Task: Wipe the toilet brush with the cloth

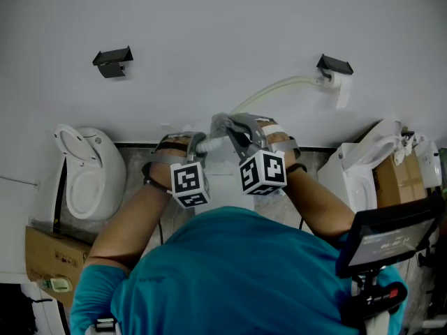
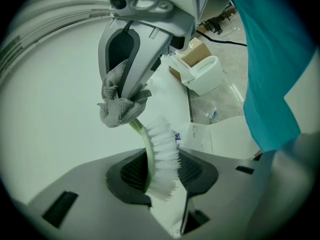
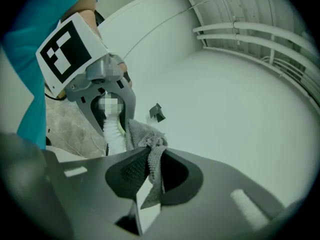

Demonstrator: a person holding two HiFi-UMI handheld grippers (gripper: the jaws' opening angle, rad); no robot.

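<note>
L tongs (image 2: 161,176) clamped on toilet brush (image 2: 164,149) at bristle end, R tongs (image 3: 149,171) pinching grey cloth (image 3: 145,144), cloth bunched round brush handle, 2 toilets (image 1: 87,180) (image 1: 363,162) at sides

The left gripper (image 2: 167,176) and right gripper (image 3: 150,176) meet nose to nose, and the toilet brush (image 2: 162,154) and cloth (image 2: 120,109) fill the gap between them. The white wall (image 1: 223,26) blocks the way just ahead. Low down, the left toilet (image 1: 87,173) and the right toilet (image 1: 363,159) with its cardboard box (image 1: 394,180) hem in both sides.
</note>
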